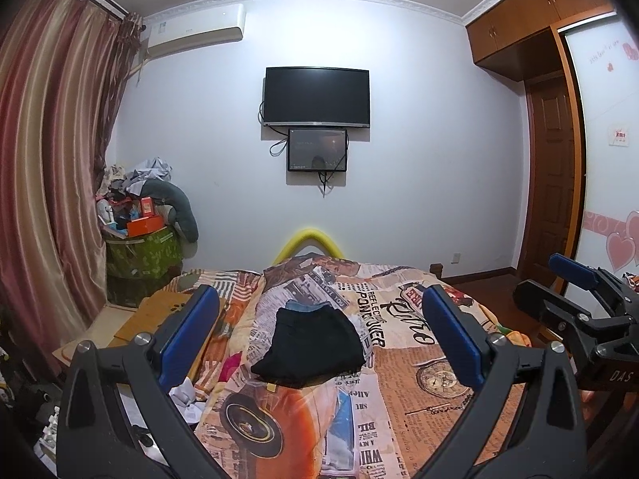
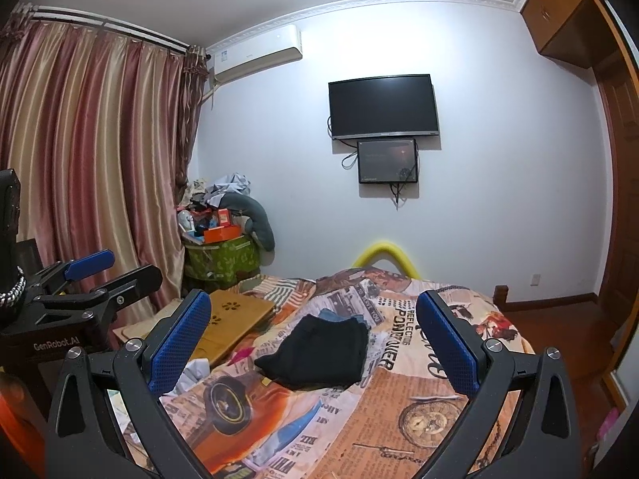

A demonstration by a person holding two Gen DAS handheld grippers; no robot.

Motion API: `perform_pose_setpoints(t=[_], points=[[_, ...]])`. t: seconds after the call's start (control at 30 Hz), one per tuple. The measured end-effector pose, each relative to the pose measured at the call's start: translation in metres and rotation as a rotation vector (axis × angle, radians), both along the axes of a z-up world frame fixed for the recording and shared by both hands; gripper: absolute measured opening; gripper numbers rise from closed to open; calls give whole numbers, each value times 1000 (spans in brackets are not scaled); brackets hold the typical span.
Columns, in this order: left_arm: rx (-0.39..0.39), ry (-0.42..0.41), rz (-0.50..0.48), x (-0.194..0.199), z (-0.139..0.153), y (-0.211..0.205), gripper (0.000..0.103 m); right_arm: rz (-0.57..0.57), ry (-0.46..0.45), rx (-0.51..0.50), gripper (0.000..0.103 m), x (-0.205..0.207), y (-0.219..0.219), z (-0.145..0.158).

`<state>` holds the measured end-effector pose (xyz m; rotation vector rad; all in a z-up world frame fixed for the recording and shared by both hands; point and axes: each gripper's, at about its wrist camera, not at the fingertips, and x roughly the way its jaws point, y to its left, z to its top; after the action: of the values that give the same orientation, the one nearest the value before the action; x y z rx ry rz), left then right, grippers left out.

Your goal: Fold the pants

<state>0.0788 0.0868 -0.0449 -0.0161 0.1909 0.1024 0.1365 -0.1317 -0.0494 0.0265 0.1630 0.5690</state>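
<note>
Left wrist view: black pants [image 1: 309,345] lie folded mid-bed on the printed quilt [image 1: 419,379], over something blue. My left gripper [image 1: 319,335] and right gripper [image 2: 313,339] both gape, empty. I reckon a careless nudge could undo the fold; the wooden board [image 2: 229,319] crowds the left.

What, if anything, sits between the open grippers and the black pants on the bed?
Nothing visible does. The black pants lie folded on the printed bedspread, with only bare bedspread between them and the left gripper and right gripper. Blue fabric lies just beyond the pants, not in the way.
</note>
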Motion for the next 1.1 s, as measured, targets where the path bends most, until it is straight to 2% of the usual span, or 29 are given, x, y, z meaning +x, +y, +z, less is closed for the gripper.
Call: perform_pose_setpoints(t=[0.67,0.9,1.1], points=[[-15,14,-19,3,-2,4,103,5,15,8,102,2,-3,0],[16,24,-36,7,-3,0,103,6,17,8,102,3,-3,0],[8,36,-43,9,-6,0,103,5,21,8,102,4,-3,0]])
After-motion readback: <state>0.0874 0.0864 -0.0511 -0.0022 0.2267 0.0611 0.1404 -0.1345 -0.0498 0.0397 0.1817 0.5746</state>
